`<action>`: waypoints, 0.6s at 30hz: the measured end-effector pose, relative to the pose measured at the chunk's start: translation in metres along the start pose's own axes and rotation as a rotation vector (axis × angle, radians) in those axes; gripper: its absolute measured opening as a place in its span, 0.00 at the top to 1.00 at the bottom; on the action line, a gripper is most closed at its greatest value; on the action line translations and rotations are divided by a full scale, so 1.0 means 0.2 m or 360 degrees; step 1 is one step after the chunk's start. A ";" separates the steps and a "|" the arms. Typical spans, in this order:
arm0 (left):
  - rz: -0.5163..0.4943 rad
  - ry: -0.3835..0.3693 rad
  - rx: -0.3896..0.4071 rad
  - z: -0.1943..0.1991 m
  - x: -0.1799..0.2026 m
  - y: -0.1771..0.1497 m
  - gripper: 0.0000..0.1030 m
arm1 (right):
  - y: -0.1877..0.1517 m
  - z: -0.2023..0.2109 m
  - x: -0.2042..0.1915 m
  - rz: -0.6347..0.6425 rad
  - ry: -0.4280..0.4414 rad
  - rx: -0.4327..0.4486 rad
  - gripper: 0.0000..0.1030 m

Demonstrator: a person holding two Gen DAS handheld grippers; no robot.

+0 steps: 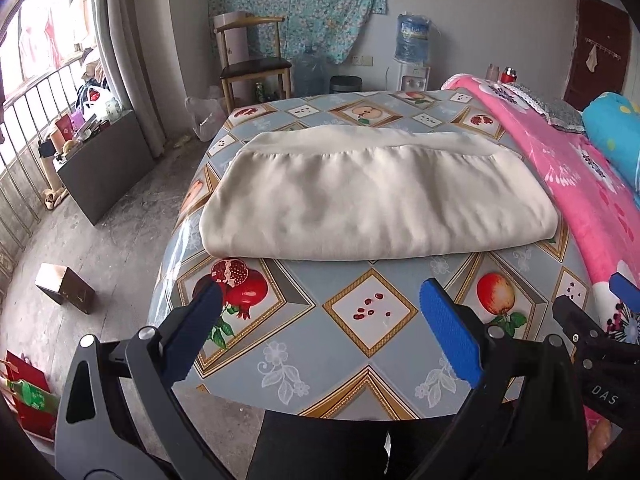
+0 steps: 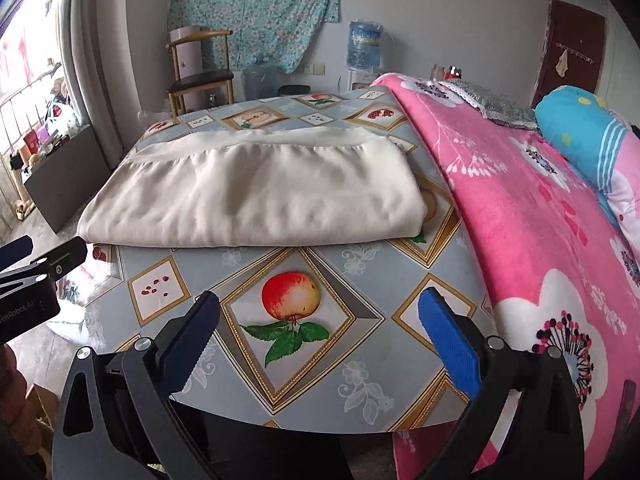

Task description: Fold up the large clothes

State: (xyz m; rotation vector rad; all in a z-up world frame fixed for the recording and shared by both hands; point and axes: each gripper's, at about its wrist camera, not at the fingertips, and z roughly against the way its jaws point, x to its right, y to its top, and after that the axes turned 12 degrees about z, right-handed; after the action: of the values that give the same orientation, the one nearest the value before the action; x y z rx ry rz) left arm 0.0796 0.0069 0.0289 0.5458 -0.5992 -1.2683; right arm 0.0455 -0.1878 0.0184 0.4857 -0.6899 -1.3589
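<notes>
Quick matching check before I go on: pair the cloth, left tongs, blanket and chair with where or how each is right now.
1. cloth
2. left tongs
3. blanket
4. chair

a. by the far wall
b. open, empty
c. folded on the table
d. draped along the table's right side

Pairs: 1-c, 2-b, 3-d, 4-a

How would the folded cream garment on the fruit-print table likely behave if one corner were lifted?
The cream garment would probably droop and unfold, since its soft wrinkles suggest limp fabric. Stacked layers suggest some weight. It might slide on the seemingly glossy tablecloth.
</notes>
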 end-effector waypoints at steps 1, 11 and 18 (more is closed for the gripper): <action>0.0000 0.0004 -0.0015 -0.01 0.00 0.00 0.08 | 0.00 -0.01 0.00 0.0003 0.0004 -0.0005 0.06; 0.0034 0.0026 -0.0061 -0.05 -0.01 0.01 0.08 | 0.04 -0.03 -0.03 0.0022 0.0003 -0.0043 0.06; 0.0023 0.0035 -0.0083 -0.08 -0.01 0.01 0.08 | 0.06 -0.03 -0.04 0.0024 0.0010 -0.0046 0.06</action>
State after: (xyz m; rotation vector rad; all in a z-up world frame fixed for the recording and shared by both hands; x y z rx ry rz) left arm 0.0912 0.0096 0.0189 0.5112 -0.5493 -1.2596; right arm 0.0575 -0.1790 0.0212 0.4605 -0.6670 -1.3508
